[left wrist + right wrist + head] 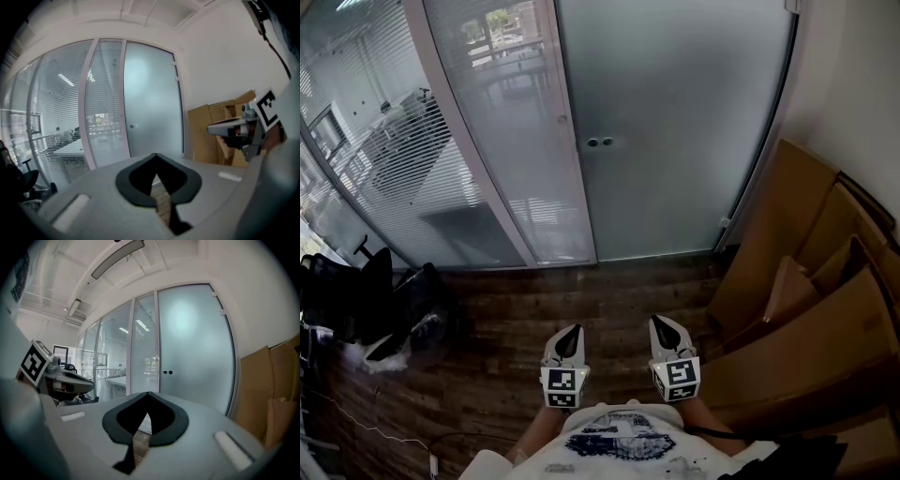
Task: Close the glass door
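Left gripper [571,330] and right gripper [665,324]: I've got both closed, empty, side by side, aimed roughly level at the glass door [675,131].

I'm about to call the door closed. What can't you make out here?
- Latch: the glass door looks shut, but its knobs are too small in every view to show latching.
- Beyond the door: hidden by its frosted glass.
- Cardboard: cut off by the head view's right edge.
- Dark items at the head view's left: too dark, cut off by the edge.
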### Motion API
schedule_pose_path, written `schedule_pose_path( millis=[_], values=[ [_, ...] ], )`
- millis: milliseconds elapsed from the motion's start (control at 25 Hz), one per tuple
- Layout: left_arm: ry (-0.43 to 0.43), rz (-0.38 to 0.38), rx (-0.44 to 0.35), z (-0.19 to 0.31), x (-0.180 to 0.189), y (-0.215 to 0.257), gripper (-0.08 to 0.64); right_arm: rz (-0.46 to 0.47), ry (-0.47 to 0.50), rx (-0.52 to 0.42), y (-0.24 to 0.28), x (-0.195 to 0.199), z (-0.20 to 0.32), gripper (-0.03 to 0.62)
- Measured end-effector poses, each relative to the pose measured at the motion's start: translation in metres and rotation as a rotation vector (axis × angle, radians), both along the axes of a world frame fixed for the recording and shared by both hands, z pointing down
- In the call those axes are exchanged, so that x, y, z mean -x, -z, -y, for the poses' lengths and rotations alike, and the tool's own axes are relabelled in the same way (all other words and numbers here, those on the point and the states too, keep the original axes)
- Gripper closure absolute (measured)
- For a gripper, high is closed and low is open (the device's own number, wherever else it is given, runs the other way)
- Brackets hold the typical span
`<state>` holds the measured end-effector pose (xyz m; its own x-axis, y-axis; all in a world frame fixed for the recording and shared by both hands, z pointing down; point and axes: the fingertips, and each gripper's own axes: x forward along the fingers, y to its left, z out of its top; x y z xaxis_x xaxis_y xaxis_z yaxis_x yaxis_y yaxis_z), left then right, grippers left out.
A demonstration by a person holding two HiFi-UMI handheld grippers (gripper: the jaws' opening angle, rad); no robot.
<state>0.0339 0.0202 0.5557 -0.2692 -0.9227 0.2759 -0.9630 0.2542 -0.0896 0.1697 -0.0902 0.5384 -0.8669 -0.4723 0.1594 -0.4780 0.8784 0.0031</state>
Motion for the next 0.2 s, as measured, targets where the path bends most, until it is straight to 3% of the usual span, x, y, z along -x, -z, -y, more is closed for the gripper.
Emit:
schedule_pose_path(
  millis=[200],
  values=[
    [0.003, -0.003, 0.003, -0.0003, -0.0012, -0.0013, 0.557, -0.006, 0.006, -0.015, -0.0018, -0.0005, -0.0004, 0.586]
  ],
)
